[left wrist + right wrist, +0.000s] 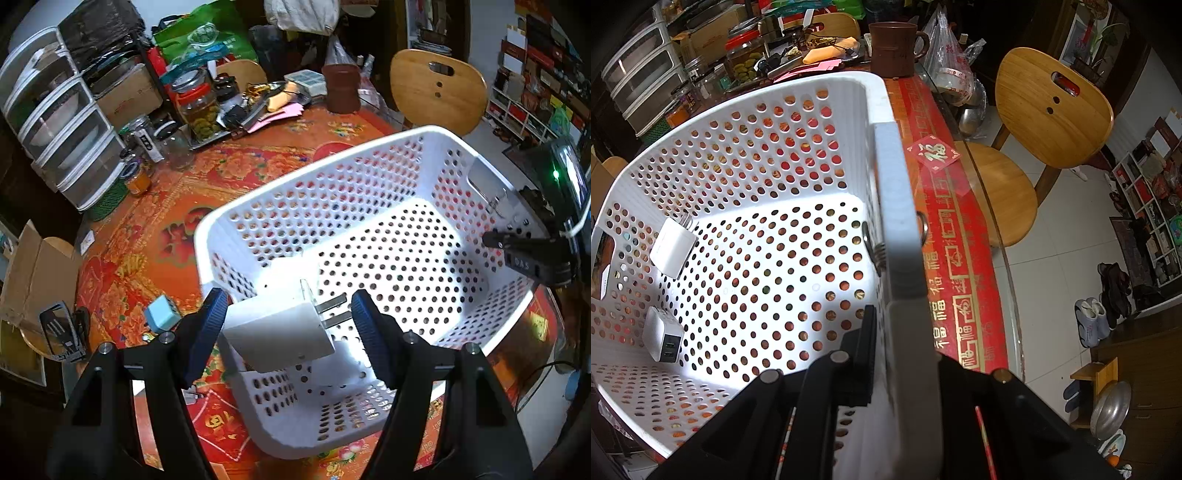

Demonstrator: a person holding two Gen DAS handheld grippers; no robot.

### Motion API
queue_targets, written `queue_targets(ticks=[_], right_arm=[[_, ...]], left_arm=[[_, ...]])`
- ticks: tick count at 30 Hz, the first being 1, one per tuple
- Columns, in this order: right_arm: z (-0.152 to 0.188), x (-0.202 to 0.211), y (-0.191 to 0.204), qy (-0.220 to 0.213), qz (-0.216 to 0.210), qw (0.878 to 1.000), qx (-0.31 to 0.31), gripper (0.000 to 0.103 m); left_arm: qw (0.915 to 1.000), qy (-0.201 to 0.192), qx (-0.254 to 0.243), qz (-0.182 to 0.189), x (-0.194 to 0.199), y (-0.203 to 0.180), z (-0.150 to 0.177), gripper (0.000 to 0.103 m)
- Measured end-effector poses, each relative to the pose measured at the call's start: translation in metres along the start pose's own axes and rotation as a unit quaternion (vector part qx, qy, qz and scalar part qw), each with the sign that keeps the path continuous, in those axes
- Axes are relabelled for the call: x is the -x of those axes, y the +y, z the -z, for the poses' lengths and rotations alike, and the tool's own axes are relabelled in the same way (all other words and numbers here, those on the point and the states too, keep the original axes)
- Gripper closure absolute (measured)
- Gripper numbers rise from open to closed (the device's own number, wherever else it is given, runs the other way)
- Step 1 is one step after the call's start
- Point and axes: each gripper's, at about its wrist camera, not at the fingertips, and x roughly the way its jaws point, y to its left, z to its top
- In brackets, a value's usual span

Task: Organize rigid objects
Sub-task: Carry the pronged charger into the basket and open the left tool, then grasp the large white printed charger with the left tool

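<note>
Left gripper (288, 314): you are holding it over the near corner of the white basket (369, 155); its blue-padded fingers (212, 314) are standing wide apart, with nothing pinched between them.
White charger (277, 332): it is sitting between your spread left fingers, prongs pointing toward the right finger; its left face is lying against or just beside the left pad, and a clear gap is showing on the prong side. The right wrist view is showing it (673, 249) at the far left wall of the basket, prongs up; whether it is resting on the floor of the basket, you cannot tell.
Second charger (663, 334): a white block with a dark port face is lying on the basket floor near the same wall, apart from the first.
Right gripper (905, 354): you are clamping its fingers on the basket's right rim (897, 206), one finger inside the wall, the other outside.
Basket: it is sitting on the worktop (236, 162), which is covered in a red and orange patterned cloth.
Blue cube adapter (160, 314): it is lying on the worktop just outside the basket's left corner.
Surroundings: a brown mug (895, 46) is standing beyond the basket, and a wooden chair (1049, 110) is standing beside the worktop.
</note>
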Motion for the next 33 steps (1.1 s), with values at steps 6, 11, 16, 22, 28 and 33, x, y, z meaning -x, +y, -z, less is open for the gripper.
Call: queue_targets(ticks=[6,11,16,22,28,33], right_arm=[[-0.001,0.000,0.000,-0.001,-0.001,1.000,0.000,0.095],[0.000,-0.001,0.001,-0.001,-0.001,1.000,-0.001,0.095],[-0.001,-0.001,0.000,-0.001,-0.001,1.000,-0.001,0.095],[0.000,-0.002,0.000,-0.001,0.000,1.000,-0.002,0.095],[0.000,-0.003,0.000,-0.001,0.006,1.000,0.001,0.095],[0.000,-0.003,0.001,-0.001,0.007,1.000,0.000,0.095]], left_arm=[[0.9998,0.015,-0.005,0.008,-0.021,-0.006,0.006,0.035],[0.9996,0.024,-0.007,0.011,-0.034,-0.006,0.010,0.038],[0.9997,0.011,-0.013,0.018,-0.035,-0.008,0.008,0.044],[0.9984,-0.048,-0.029,0.006,-0.009,-0.002,0.020,0.017],[0.9939,-0.102,0.032,-0.029,0.027,0.053,0.044,0.001],[0.9883,-0.084,0.114,-0.058,0.021,0.137,0.070,0.001]])
